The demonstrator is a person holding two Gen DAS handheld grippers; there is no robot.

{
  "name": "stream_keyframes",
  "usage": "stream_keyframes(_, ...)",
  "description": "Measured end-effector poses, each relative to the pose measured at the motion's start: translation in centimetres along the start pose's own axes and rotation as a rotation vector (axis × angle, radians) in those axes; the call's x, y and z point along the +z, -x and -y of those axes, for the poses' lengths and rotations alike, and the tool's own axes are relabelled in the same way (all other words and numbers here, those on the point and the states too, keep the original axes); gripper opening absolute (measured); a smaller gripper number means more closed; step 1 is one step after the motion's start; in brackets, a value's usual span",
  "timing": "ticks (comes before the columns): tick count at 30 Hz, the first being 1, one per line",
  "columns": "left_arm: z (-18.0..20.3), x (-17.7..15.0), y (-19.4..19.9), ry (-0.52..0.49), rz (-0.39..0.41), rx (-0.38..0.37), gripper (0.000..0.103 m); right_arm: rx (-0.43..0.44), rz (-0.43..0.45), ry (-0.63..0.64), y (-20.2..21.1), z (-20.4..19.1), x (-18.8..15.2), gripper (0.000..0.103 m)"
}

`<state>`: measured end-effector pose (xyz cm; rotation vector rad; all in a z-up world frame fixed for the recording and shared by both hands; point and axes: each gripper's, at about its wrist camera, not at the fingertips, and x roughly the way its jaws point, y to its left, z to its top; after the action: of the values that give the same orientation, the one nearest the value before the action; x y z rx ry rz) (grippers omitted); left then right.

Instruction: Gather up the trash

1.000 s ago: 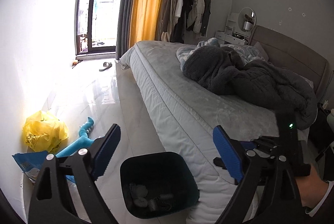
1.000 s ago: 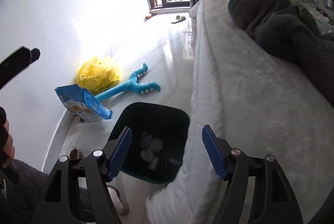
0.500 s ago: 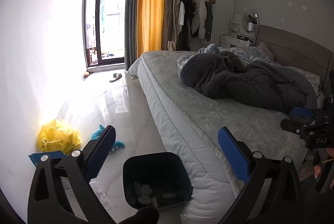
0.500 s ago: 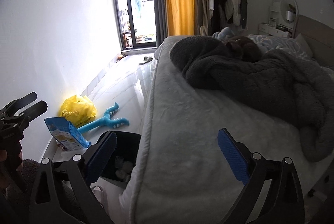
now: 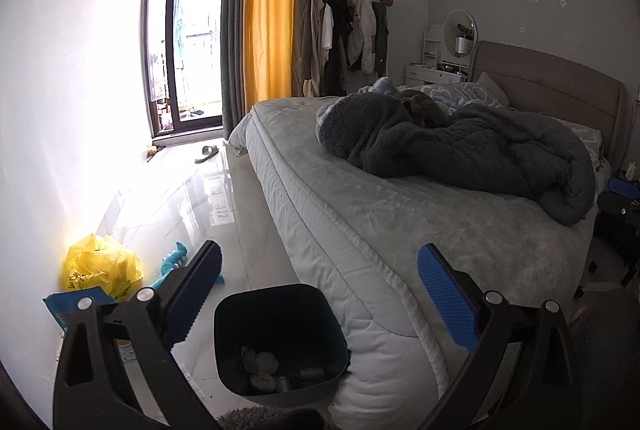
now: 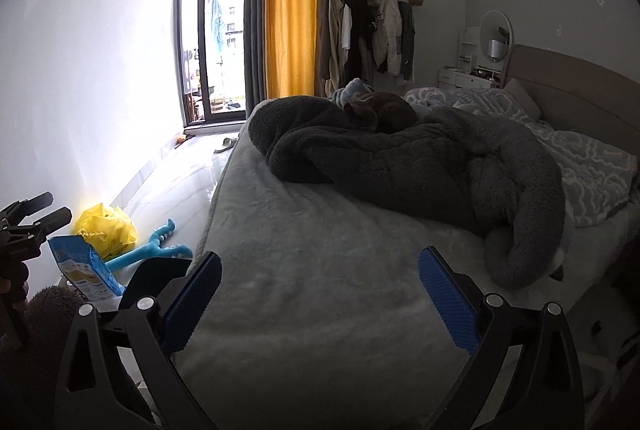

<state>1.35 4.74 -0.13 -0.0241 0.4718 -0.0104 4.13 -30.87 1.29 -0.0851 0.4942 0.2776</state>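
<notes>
Both my tongs wide, just opened, nothing held: left gripper (image 5: pixel 318 292) over bin (image 5: pixel 280 342), right gripper (image 6: pixel 318 292) over bed (image 6: pixel 320 270).

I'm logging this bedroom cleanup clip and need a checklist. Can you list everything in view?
bin: one, dark teal, on the floor against the bed's corner, crumpled scraps inside
plastic bag: one, yellow, crumpled, on the floor by the wall
snack packet: one, blue, beside the yellow bag
toy: one, blue, on the floor between bag and bin
slipper: one, grey, near the glass door
bed: one, pale grey cover
blanket: one, dark grey, bunched on the bed
curtain: one, yellow
left gripper: blue pads, open, empty
right gripper: blue pads, open, empty, over the bed
</notes>
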Motion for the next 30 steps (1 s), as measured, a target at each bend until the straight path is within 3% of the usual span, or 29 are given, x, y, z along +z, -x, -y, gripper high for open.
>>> stream_keyframes(7, -0.8, -0.6, 0.4, 0.028, 0.003, -0.005, 0.100, 0.065, 0.008, -0.051, 0.2, 1.1, -0.5, 0.100)
stream_keyframes(13, -1.2, -0.7, 0.7, 0.035, 0.010, 0.002, 0.100, 0.047, 0.012, 0.004, 0.7, 0.3, -0.8, 0.100)
stream_keyframes(30, -1.2, -0.6, 0.9, 0.039, 0.014, -0.015, 0.100, 0.060, 0.022, -0.019, 0.8, 0.9, -1.1, 0.100)
